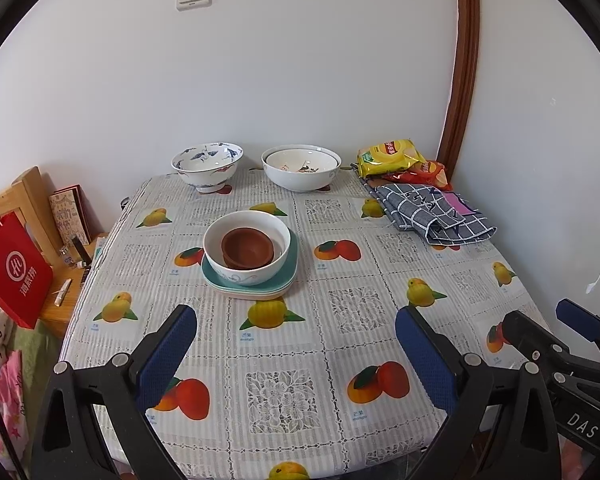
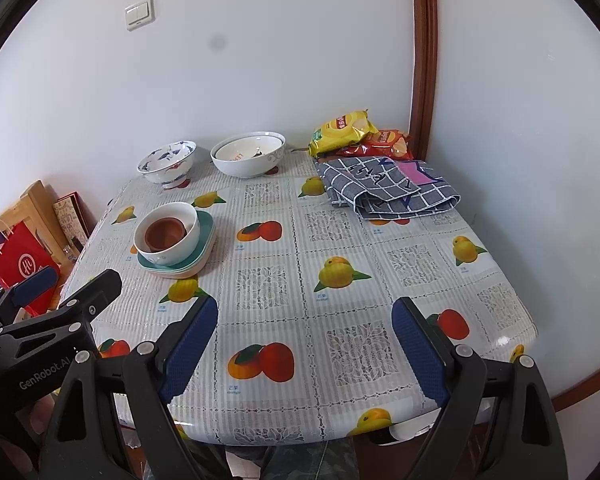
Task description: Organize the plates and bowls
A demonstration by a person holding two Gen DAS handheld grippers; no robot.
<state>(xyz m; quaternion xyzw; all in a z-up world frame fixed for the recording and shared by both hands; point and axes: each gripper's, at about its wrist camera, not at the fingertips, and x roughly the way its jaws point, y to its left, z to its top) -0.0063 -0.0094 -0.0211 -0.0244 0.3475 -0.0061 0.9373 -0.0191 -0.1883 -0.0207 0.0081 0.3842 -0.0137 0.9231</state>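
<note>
On the fruit-print table a stack stands left of centre: teal and cream plates (image 1: pixel 288 276) (image 2: pixel 206 240), a white bowl (image 1: pixel 247 276) (image 2: pixel 194 226) on them, brown bowls (image 1: pixel 247 246) (image 2: pixel 165 232) nested inside. At the far edge sit a blue-patterned bowl (image 1: pixel 207 166) (image 2: pixel 167 162) and a large white bowl (image 1: pixel 301 178) (image 2: pixel 248 156) with a smaller bowl in it. My left gripper (image 1: pixel 296 330) hovers open over the near table, nothing between its fingers. My right gripper (image 2: pixel 305 322) is open too, empty, to the right of the left one.
Snack bags (image 1: pixel 392 156) (image 2: pixel 342 130) and a folded checked cloth (image 1: pixel 432 212) (image 2: pixel 384 188) lie at the far right corner by the wall. Beside the table's left edge stand a red paper bag (image 1: pixel 14 276) (image 2: pixel 20 264), books and a wooden chair (image 1: pixel 28 196).
</note>
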